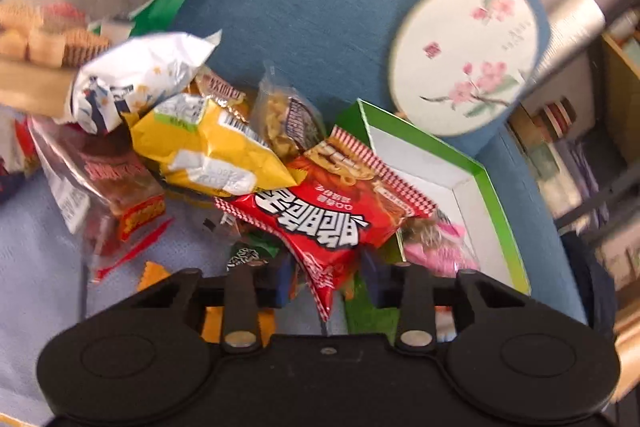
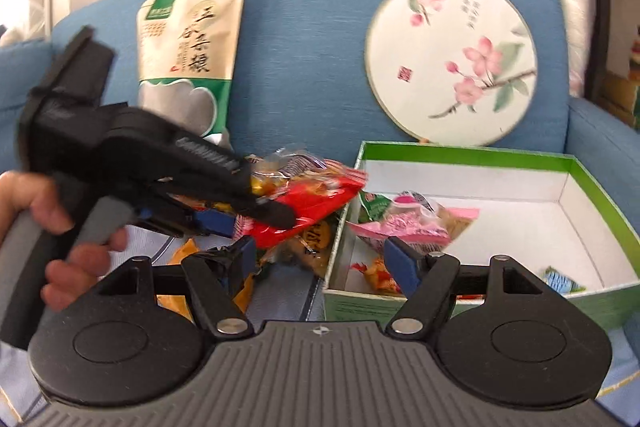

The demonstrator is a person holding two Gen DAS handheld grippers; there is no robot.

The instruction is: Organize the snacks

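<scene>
Box: the green box (image 2: 460, 155) sits on the blue sofa (image 2: 304, 39), lid off, with a pink packet (image 2: 404, 223) and a few small sweets inside; most of its white floor is bare.
Pile: a heap of snacks lies just left of the box, among them a yellow bag (image 1: 208, 147), a white bag (image 1: 136, 79) and a clear packet of nuts (image 1: 284, 119).
Left gripper (image 1: 326, 281): its jaws look clamped on the tail of a red noodle packet (image 1: 328, 211), which hangs above the pile, beside the box's near corner; motion blur leaves this a little uncertain.
Right gripper (image 2: 320, 263): jaws apart, holding nothing, straddling the box's left wall.
Progress: early, I judge; a handful is boxed and the bulk is outside.
Left to do: the red packet goes in, then the rest of the heap.
</scene>
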